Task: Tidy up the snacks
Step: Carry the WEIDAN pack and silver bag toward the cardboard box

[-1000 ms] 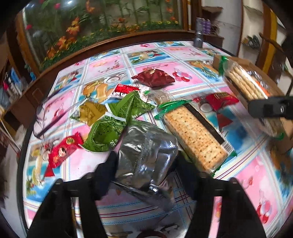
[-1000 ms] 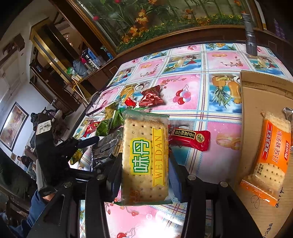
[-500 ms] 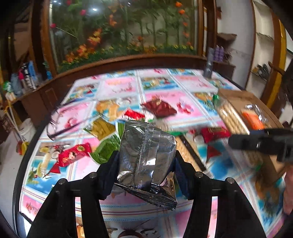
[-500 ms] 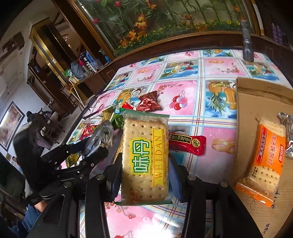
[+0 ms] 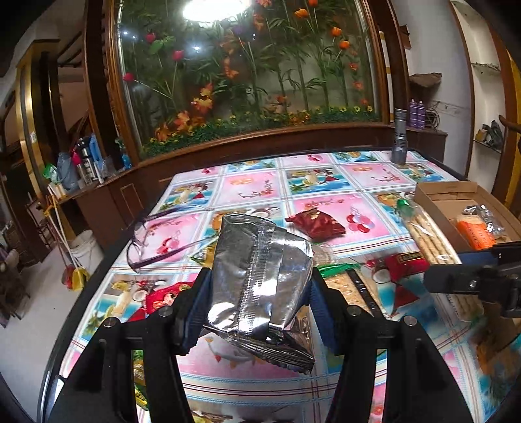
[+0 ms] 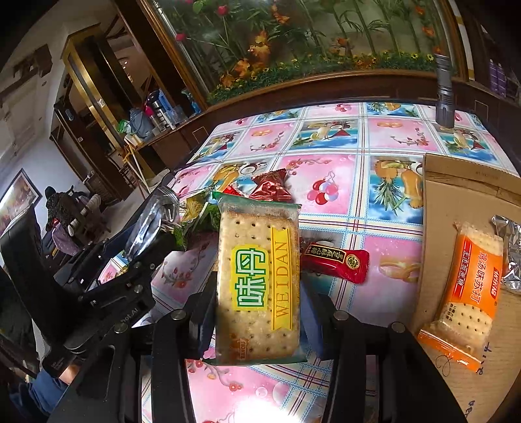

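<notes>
Above the table (image 5: pixel 247 188), both tools grip packets clear of its edges.

left gripper (image 5: pixel 260 306) lifted silver packet (image 5: pixel 260 276) off table, tilted up

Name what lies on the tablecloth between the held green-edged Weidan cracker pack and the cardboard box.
In the right wrist view, a dark red sachet lies between the cracker pack and the box.

A large glass-fronted display case (image 5: pixel 247 75) of artificial flowers and bamboo is standing behind the table (image 5: pixel 254 188), a ceiling light (image 5: pixel 216 8) glaring in its glass. Dark wooden framing (image 5: pixel 97 97) is running alongside it, a white wall (image 5: pixel 433 58) is showing to the right, and a pale floor (image 5: pixel 29 312) is stretching away below a white bucket (image 5: pixel 85 242).
</notes>
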Demonstrator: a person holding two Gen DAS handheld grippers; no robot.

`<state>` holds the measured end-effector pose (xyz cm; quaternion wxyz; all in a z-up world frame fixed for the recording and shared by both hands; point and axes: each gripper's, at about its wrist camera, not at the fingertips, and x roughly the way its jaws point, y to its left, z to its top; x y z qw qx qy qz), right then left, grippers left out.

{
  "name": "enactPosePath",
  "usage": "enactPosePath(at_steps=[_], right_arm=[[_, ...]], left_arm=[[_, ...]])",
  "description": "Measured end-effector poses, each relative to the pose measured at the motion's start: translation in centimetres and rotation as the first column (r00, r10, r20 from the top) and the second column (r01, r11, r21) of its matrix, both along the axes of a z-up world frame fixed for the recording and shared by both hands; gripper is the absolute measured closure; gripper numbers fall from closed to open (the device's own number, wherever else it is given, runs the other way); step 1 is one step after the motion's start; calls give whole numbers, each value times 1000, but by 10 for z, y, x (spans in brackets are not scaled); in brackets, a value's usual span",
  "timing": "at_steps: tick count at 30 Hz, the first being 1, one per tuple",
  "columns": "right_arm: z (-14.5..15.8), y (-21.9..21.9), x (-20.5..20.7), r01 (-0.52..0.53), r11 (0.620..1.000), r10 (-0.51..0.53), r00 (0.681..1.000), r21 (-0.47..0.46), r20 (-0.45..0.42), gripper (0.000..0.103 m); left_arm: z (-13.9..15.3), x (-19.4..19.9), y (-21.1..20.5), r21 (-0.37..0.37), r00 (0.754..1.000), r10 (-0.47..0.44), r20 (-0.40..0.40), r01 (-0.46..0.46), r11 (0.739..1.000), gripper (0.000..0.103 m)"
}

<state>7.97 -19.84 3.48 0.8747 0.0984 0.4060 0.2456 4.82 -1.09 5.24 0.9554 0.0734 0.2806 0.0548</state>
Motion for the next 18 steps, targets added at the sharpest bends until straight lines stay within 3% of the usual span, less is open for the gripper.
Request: enactPosePath(at_steps=[18], right_arm=[[0, -4, 2, 9, 1000, -9, 1000, 8, -1, 53]], left_arm=[[2, -7, -9, 68, 999, -4, 44, 1, 998, 46]])
